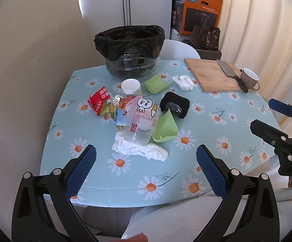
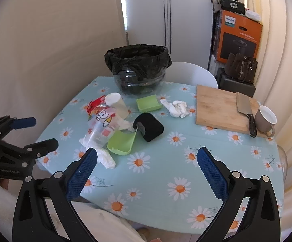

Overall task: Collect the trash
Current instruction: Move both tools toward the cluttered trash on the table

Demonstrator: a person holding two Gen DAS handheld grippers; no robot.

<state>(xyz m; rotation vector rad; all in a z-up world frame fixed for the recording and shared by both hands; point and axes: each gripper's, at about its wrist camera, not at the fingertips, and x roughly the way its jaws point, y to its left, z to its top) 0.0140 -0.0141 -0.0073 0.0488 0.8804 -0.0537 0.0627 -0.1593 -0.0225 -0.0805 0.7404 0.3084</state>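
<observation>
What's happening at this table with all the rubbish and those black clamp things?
A person holds a two-finger gripper in each hand to collect trash. The left gripper and right gripper both hover open and empty over the near edge of the daisy-print tablecloth. Nothing is picked up yet: the clear printed plastic cup, crumpled white tissue and red snack wrapper lie in front of the black-lined bin.

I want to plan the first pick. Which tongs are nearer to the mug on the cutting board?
Right. The right tongs hover over the table's near edge, with the mug ahead to their right. The left tongs are farther left, facing the trash pile.
</observation>
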